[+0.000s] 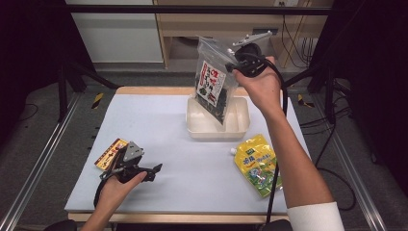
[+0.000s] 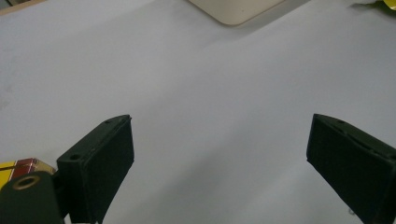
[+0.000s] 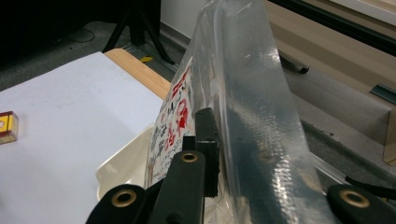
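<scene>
Up high, a clear bag point(image 1: 215, 79) is pinched tight by the right claw point(image 1: 235, 65) and hung over the white tub point(image 1: 240, 126). Down low, the left claw point(image 1: 155, 171) is spread wide, with nothing held, over the surface point(image 1: 192, 168).

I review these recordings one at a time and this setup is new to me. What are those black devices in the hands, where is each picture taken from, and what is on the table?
A person holds a two-jaw gripper in each hand. The high view looks down on the table; the other two pictures come from cameras riding on the grippers. The right gripper is shut on a clear seaweed bag, held over a cream tray. The left gripper is open, with nothing between its jaws. A yellow pouch lies at the right and a small yellow-and-red packet at the left.
</scene>
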Tool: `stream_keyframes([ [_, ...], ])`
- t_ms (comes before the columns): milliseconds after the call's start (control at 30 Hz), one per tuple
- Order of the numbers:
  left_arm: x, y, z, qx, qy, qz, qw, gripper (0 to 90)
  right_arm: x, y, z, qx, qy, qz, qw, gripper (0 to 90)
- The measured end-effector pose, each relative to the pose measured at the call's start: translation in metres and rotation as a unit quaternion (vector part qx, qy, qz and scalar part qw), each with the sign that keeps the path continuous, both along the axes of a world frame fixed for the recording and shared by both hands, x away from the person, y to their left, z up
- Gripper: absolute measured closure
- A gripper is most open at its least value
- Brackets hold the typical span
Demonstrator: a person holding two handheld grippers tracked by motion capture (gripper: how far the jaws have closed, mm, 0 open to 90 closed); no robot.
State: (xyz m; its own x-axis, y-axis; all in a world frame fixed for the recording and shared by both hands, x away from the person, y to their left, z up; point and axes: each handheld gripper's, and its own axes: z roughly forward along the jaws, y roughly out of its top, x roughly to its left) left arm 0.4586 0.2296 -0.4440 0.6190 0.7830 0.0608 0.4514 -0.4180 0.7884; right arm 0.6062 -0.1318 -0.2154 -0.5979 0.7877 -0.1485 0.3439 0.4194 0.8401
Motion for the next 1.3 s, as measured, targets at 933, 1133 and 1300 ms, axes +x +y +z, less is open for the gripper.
stream_keyframes([
  [933, 0.001, -0.001, -0.004, 0.004, 0.009, -0.002, 1.0, 7.3, 0.015, 0.006, -0.029, 0.015, -0.041, 0.028, 0.9987, 87.3],
  [1133, 0.001, -0.002, -0.005, 0.006, 0.01, -0.003, 0.9999, 7.3, 0.014, 0.008, -0.039, 0.019, -0.043, 0.036, 0.9982, 87.4],
  [1300, 0.001, -0.003, -0.005, 0.007, 0.01, -0.004, 0.9999, 7.3, 0.013, 0.007, -0.048, 0.027, -0.038, 0.039, 0.9981, 87.3],
])
